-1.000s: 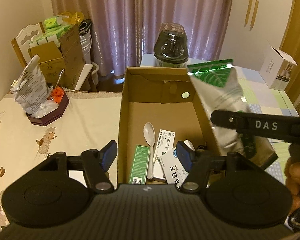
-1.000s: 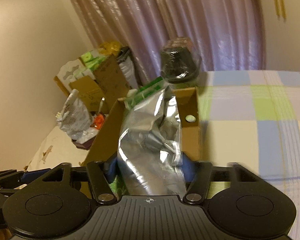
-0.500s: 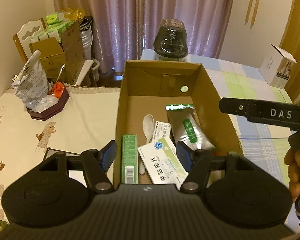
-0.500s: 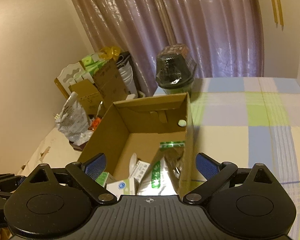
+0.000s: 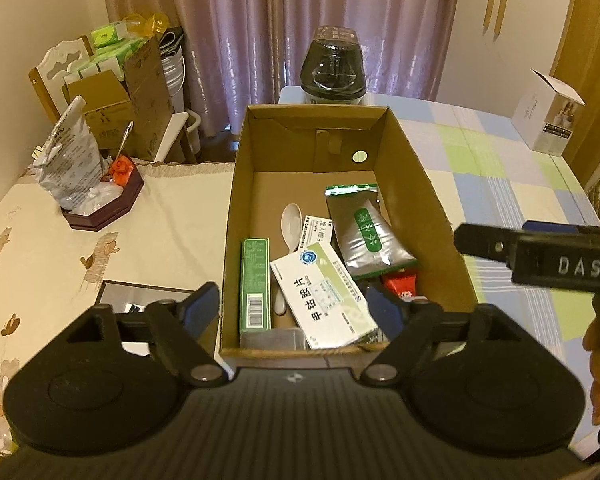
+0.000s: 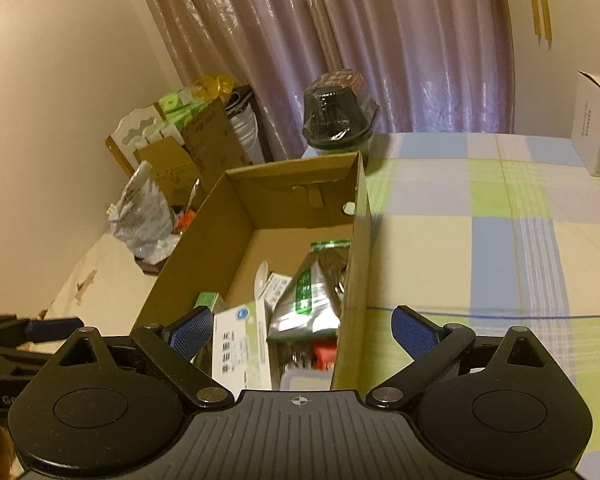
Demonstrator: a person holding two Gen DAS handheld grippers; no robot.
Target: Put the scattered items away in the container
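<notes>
Two claws sit at the near end of the cardboard box (image 5: pixel 416 184). The left claw (image 5: pixel 292 312) has its jaws opening, with the near box wall between them and nothing gripped. The right claw (image 6: pixel 302 326) stands wide and released, straddling the right box wall, grasping nothing.

Ahead of the left claw, inside the box, lie a silver pouch (image 5: pixel 368 236) with a green label, a white medicine carton (image 5: pixel 324 296), a green carton (image 5: pixel 255 284), a white spoon (image 5: pixel 291 226) and a red packet (image 5: pixel 400 286). The pouch rests against the right wall, partly over the red packet. The medicine carton leans on the near wall.

Beyond the box stands a dark wrapped container (image 5: pixel 334 70). Left of the left claw, a framed picture (image 5: pixel 140 298) lies on the bed (image 5: pixel 60 240).
</notes>
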